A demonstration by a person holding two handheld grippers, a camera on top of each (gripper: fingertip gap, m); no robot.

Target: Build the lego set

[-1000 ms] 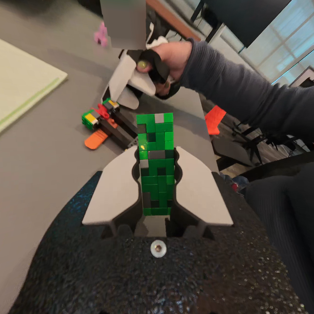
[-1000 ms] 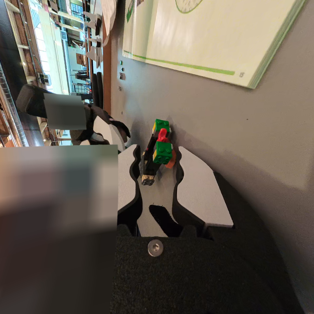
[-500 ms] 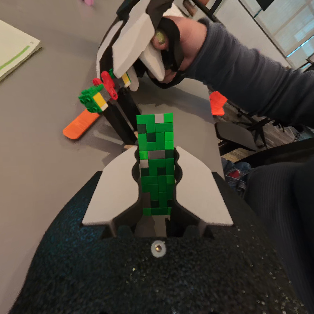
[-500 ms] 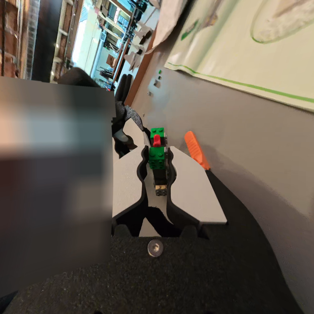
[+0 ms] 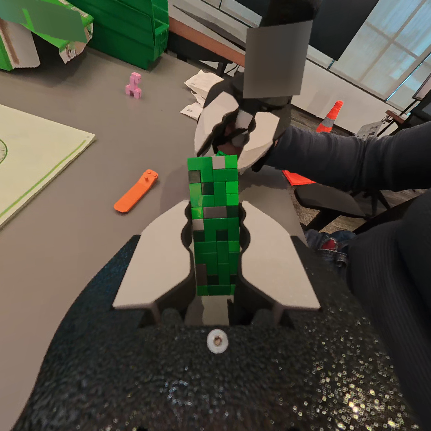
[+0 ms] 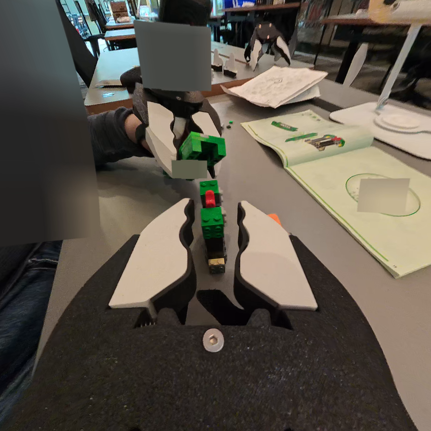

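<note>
Green block [image 5: 214, 224] is gripped in the left gripper's [image 5: 215, 210] jaws; black piece [image 6: 213, 233] lies between the right gripper's [image 6: 214, 205] parted jaws.

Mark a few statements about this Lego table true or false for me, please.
1. The left gripper is clamped on a tall green tiled Lego column. True.
2. The right gripper holds the orange brick separator. False: the separator lies on the grey table, left of the column.
3. A small pink Lego figure stands on the table. True.
4. The instruction booklet is closed. False: it lies open on the table.
5. The black-and-green Lego assembly between the right gripper's fingers carries a blue piece. False: the piece is red.
</note>
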